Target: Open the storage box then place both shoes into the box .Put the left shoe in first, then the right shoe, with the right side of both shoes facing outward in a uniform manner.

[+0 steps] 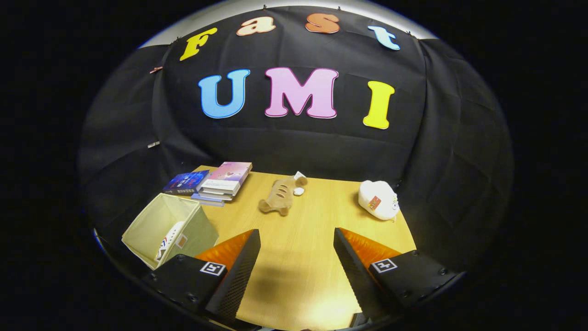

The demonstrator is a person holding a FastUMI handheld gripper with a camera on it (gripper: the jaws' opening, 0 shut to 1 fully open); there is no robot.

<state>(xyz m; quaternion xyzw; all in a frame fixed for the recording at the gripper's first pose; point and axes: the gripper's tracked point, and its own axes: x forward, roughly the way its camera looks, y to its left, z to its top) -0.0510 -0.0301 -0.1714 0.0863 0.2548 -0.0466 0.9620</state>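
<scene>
Gripper [296, 257] is wide open over bare table [298, 276], holding nothing. The storage box [151, 230] sits just left of the left finger, open, with a shoe [169, 239] inside. Looks like soft fabric, light and floppy, so I'd pinch its rim. Shoe markings are too small to read.

Handheld gripper [296, 236] held above a light wooden table [303, 276], its two fingers spread wide apart with nothing between them.

Just left of the left finger stands a pale green fabric storage box [158, 220], open, with a white shoe [167, 239] inside. Beyond the fingers lie a stack of books [216, 184], a tan plush toy [280, 195] and, well apart to the right, a white plush toy [379, 200].
</scene>
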